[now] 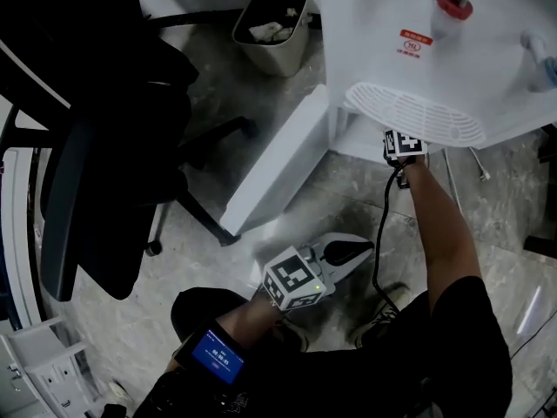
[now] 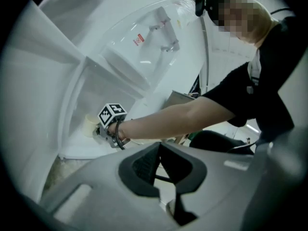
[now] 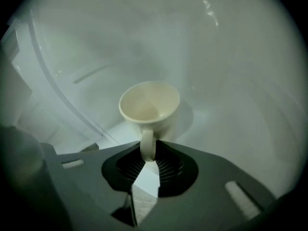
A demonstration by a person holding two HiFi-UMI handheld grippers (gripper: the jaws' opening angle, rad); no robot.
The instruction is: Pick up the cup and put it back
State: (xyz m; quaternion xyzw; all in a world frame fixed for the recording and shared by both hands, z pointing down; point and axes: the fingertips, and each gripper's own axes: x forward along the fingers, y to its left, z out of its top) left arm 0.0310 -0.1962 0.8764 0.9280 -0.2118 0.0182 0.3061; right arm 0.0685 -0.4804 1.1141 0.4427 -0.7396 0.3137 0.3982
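1. The left gripper fills the near foreground. Its body is grey, and its dark jaws meet at the tips with nothing between them.
2. The right gripper is at far left, marker cube uppermost, reaching into the open lower compartment of a white dispenser.
3. The cup is pale and stands upright in that compartment, at the right gripper's far end. Contact cannot be confirmed.
4. A bare forearm runs from the right to that gripper, with a black cable looped at the wrist.
5. Two taps sit higher on the dispenser.

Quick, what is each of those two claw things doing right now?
Left gripper: closed, nothing between its jaws.
Right gripper: closed on the handle of the cream cup.
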